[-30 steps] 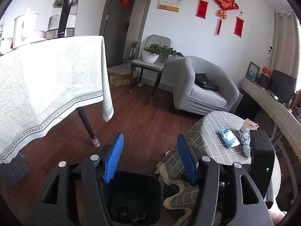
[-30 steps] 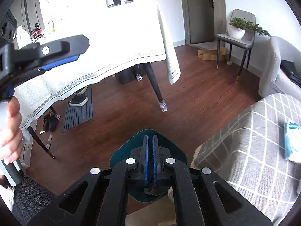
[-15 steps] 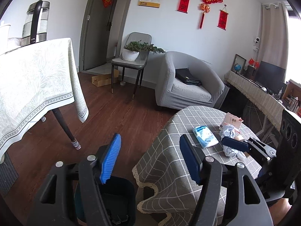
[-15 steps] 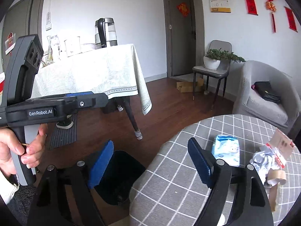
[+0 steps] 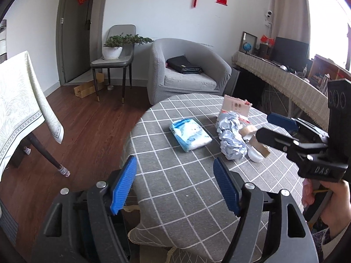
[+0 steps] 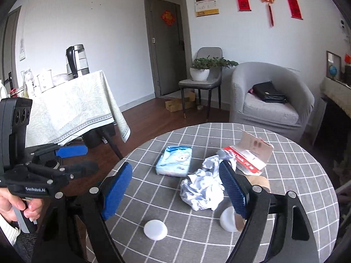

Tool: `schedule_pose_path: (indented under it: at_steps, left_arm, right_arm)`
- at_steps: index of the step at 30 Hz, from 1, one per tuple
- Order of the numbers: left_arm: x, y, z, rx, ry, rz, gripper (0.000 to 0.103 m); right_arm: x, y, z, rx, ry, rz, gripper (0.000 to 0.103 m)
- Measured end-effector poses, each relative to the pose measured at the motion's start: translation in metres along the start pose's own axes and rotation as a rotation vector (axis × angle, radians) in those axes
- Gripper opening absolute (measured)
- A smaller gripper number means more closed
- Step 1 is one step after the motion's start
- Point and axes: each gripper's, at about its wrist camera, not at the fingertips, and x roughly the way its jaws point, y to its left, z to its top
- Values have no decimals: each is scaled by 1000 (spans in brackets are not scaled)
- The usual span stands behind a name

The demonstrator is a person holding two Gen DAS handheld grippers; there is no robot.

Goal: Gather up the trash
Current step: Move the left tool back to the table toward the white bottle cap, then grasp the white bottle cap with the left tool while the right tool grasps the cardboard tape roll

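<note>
Right gripper (image 6: 175, 188): wide open, empty, over crumpled paper (image 6: 203, 189).
Left gripper (image 5: 175, 188): opening, empty, near table (image 5: 175, 197) edge.
Tip: straddle paper fully before squeezing.

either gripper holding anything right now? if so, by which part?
Nothing held. Right gripper is open above the crumpled paper; left gripper has nothing between its opening jaws.

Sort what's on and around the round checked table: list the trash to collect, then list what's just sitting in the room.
Trash to collect:
crumpled paper
torn red-and-white carton
white cap
tape roll
tissue pack, possibly not trash

Just lying about:
black bag on the armchair
potted plant on the chair
kettle
cardboard box on the floor
</note>
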Motion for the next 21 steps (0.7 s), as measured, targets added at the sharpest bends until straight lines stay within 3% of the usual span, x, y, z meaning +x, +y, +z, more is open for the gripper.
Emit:
schedule_pose_path:
  at_steps: [6,12,17,19,21]
  left_arm:
    - [33,-41,-14,121,91,-50,76]
    - [57,-65,-29,164,163,-86,73]
    - [69,-73,-34,174,199,-101,64]
    - [71,-76,-34,174,203,-97,53]
    - [73,-78,-35,183,204,-89,51]
  right_arm:
    - [-11,-34,-8,55,15,-51,82]
    - [-17,-62,-14,111,40,-83,82]
    - [-18,-74,-18,141,60,-86,82]
    - [-18,-78,-19,149,68,-90,82]
    - [-19,-80,-20,153,72,-95,82]
